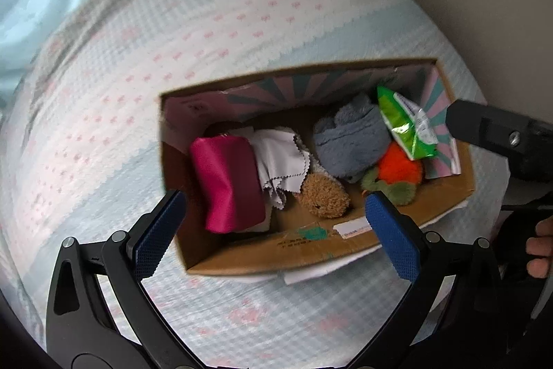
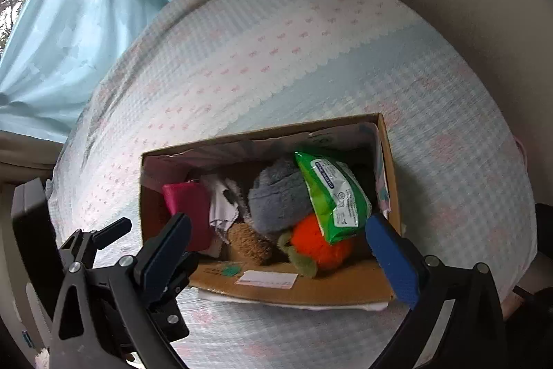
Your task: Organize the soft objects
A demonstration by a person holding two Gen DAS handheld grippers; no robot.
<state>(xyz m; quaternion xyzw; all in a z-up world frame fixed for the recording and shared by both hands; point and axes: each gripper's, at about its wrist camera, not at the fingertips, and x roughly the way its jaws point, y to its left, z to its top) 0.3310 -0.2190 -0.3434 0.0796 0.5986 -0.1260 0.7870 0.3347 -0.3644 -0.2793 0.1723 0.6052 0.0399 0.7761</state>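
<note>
Six soft items: all inside the cardboard box (image 1: pixel 345 244), none left loose on the quilted bedspread (image 1: pixel 242 23).
Box: open-topped, set flat on the bedspread near its edge, likely so both hands can reach in from above.
Pink pouch (image 1: pixel 226 184): stood on edge at the left end, leaning on the white cloth (image 1: pixel 280 158), probably to save floor space.
Grey towel (image 1: pixel 349 140): rolled, wedged mid-box against the back wall.
Brown plush (image 1: pixel 325 196): low against the near wall.
Orange plush (image 1: pixel 397 168): at the right end, under the green wipes pack (image 1: pixel 408 127).
Wipes pack: tilted on top, propped on towel and plush.
Left gripper (image 1: pixel 273 234): jaws wide apart, nothing between the pads, hanging over the near wall.
Right gripper (image 2: pixel 276 251): jaws also apart and empty, above the same wall.
Stage: judged close to finished.
</note>
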